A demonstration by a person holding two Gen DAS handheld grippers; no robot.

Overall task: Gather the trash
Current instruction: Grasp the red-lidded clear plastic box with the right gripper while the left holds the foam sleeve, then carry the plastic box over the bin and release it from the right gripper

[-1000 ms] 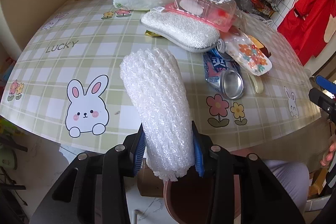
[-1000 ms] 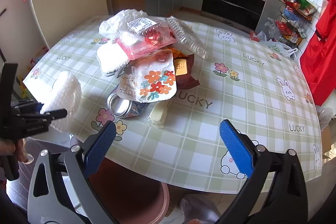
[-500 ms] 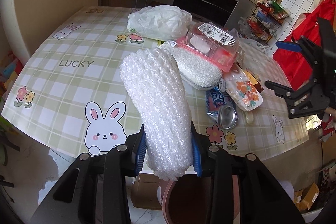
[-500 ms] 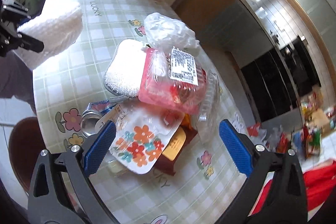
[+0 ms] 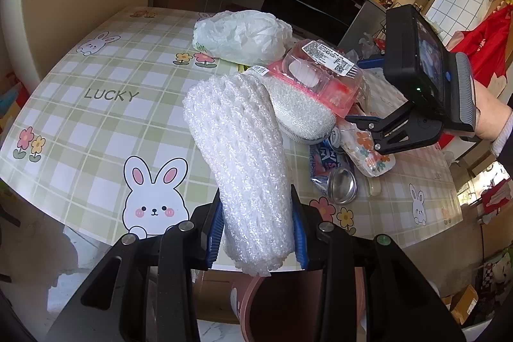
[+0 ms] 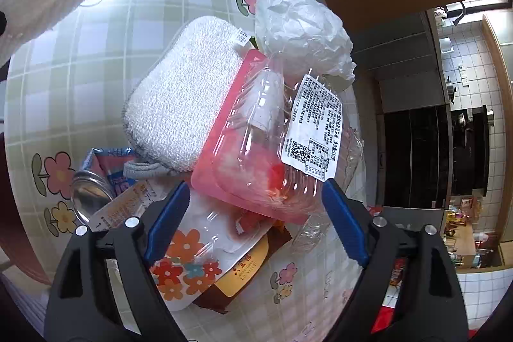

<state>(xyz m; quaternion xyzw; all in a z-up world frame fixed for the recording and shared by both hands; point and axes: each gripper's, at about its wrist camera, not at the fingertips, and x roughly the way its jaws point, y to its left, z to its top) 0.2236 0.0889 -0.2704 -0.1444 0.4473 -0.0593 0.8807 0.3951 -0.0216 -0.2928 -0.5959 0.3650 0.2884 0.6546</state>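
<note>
the left tongs (image 5: 258, 233) clamp the lower end of a white foam net sleeve (image 5: 243, 156), blue pads pressed into both its sides, and the sleeve stands up and leans away over the edge of the surface (image 5: 96, 117), which wears a green checked cloth printed with rabbits, flowers and the word lucky. directly beneath the tongs, off the surface's edge, the rim of a pinkish-brown bin (image 5: 250, 303) shows, its inside dark.

the rest of the trash sits in a heap further along the surface: a crumpled white plastic bag (image 6: 301, 24) at the far end, a white scrubbing pad (image 6: 182, 92) beside it, and a clear clamshell box with a pink tray and a printed label (image 6: 256, 143) lying partly over the pad. under the box lie a clear tray with an orange flower print (image 6: 182, 258) and a brown and yellow packet (image 6: 247, 268). a crushed blue can with a silver end (image 6: 89, 197) lies next to the pad's loop.

the right tongs (image 6: 253, 213) hang over this heap, held by a hand (image 5: 490, 117), with jaws apart and one blue pad on each side of the near corner of the clamshell box; they have just been narrowing, yet neither pad presses on the box.
</note>
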